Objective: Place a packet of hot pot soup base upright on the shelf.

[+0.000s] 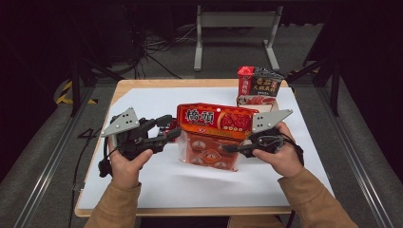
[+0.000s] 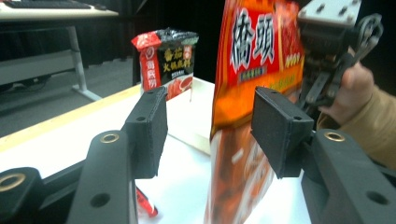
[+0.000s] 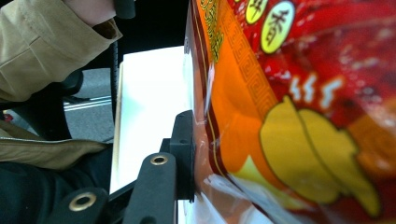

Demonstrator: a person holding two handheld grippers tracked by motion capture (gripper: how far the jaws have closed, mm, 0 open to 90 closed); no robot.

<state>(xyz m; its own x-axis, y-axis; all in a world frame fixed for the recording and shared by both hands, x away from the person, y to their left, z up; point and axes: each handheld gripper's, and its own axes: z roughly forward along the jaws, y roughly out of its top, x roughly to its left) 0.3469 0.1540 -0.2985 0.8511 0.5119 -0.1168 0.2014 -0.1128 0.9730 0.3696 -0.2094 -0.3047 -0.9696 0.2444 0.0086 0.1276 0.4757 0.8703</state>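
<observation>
A large red-orange snack bag (image 1: 216, 128) stands upright at the middle of the white table cover (image 1: 142, 185). My right gripper (image 1: 234, 148) is shut on the bag's lower right edge. In the right gripper view one pad (image 3: 186, 154) presses the bag (image 3: 289, 116), and the other jaw is hidden behind it. My left gripper (image 1: 170, 127) is open at the bag's left edge. In the left gripper view that edge of the bag (image 2: 247, 93) lies between the spread jaws of my left gripper (image 2: 210, 130), closer to the right pad (image 2: 280, 135).
A black-and-red snack bag (image 1: 259, 80) stands at the back right on a small pale box (image 1: 256, 100). A small red scrap (image 2: 145, 207) lies on the cover under my left jaw. The wooden table edge (image 1: 190, 83) runs along the far side.
</observation>
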